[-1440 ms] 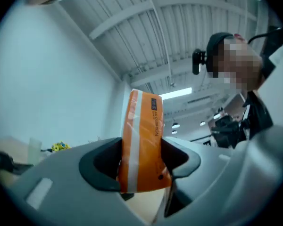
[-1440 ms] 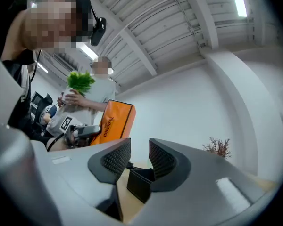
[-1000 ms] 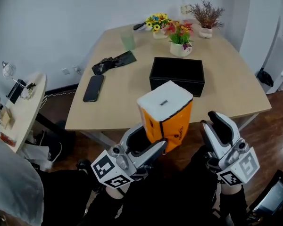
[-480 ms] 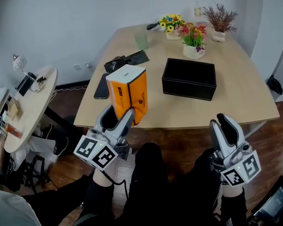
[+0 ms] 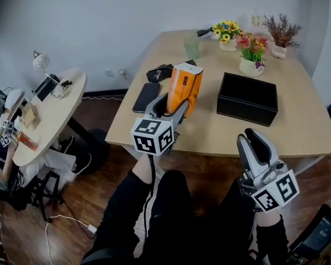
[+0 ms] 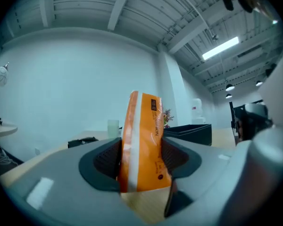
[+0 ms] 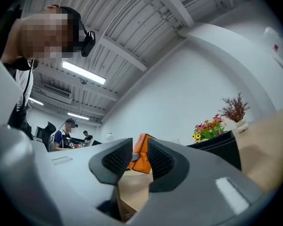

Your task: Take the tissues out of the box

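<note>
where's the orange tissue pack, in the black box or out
Out. The left gripper holds the orange tissue pack upright, clear of the black box.

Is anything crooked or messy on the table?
Nothing looks spilled or broken. Only the orange tissue pack looks odd: it leans sideways, pinched in the left gripper above the table, apart from the black box.

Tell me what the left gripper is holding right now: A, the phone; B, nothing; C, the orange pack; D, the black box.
C: in the left gripper view, the left gripper has its jaws pressed on both sides of the orange pack.
</note>
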Demonstrator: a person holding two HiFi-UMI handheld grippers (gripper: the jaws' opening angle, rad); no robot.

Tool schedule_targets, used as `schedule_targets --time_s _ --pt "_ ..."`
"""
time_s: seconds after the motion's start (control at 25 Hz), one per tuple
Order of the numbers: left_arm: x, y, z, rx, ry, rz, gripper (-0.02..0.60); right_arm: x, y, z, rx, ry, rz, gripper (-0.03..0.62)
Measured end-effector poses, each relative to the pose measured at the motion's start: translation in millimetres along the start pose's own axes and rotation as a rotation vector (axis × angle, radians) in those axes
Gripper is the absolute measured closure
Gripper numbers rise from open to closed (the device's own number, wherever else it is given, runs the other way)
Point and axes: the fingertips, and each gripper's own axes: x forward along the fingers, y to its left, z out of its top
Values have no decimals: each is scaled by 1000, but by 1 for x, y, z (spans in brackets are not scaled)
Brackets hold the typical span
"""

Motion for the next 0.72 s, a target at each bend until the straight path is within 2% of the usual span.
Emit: schedule_targets --time_s 0.12,0.4,0.48,0.6,0.64,0.72 --pt "7 4 -10 -16 65 -12 336 16 13 -6 0 5 28 494" --pt "-10 8 -38 51 335 -39 316 30 25 -8 2 -6 53 508" --pt "-15 11 -49 77 381 -30 313 30 28 -10 0 1 55 510" --pt "-24 12 -48 54 348 -36 308 30 27 -13 0 10 49 510" --pt "-30 11 -43 28 301 -47 308 29 26 -13 1 11 46 510" --pt "-52 8 -23 -75 139 -75 283 27 23 -13 0 14 36 510"
